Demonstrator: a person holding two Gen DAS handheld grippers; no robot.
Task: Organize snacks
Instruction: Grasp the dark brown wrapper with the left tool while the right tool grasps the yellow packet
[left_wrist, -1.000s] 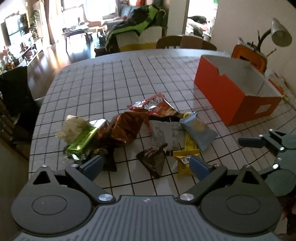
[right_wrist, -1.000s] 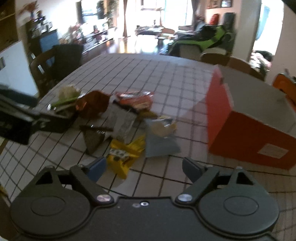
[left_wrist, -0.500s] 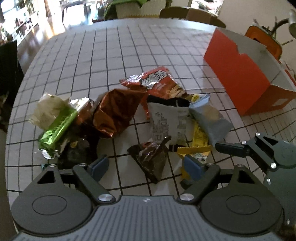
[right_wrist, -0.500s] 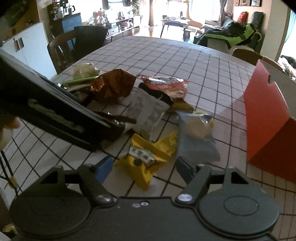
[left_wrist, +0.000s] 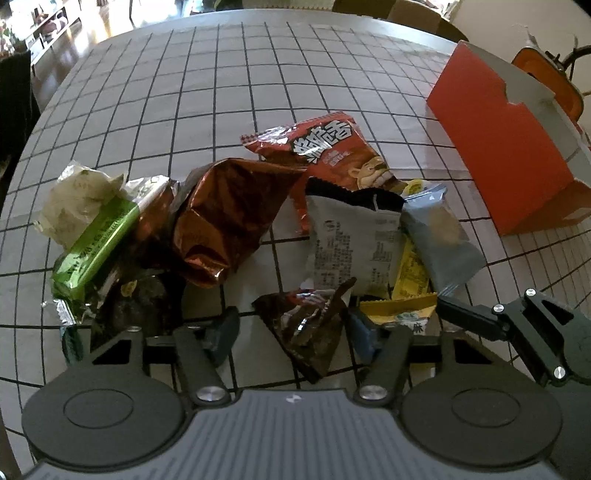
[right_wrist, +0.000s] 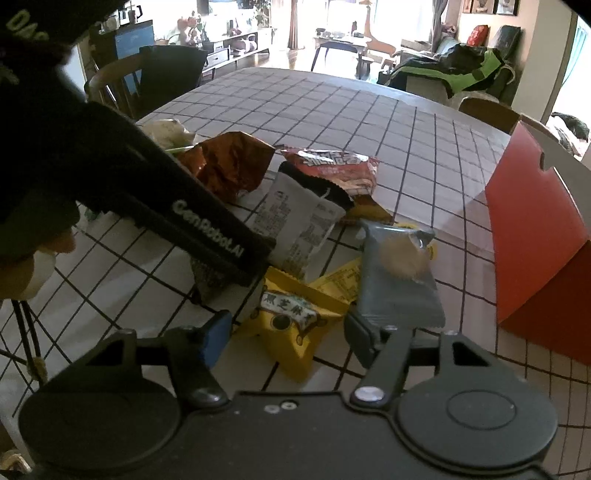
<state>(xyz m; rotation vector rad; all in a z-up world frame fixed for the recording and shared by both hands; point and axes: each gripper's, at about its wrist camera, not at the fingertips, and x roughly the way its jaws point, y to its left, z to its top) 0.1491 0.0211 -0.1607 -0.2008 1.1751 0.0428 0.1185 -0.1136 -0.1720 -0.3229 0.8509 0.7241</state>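
Snacks heaped mid-desk (left_wrist: 221, 74). Left claw (left_wrist: 291, 328) wide, straddling dark triangular packet (left_wrist: 306, 332); right claw (right_wrist: 286, 332) wide over yellow packet (right_wrist: 291, 317). Orange box (left_wrist: 498, 158) stands open nearby, likely their destination. Nothing gripped.

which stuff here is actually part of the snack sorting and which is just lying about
Part of the job: dark triangular packet, yellow packet, blue-grey packet, white packet, red packet, copper bag, green bar, orange box.

Just lying about: chair, sofa.
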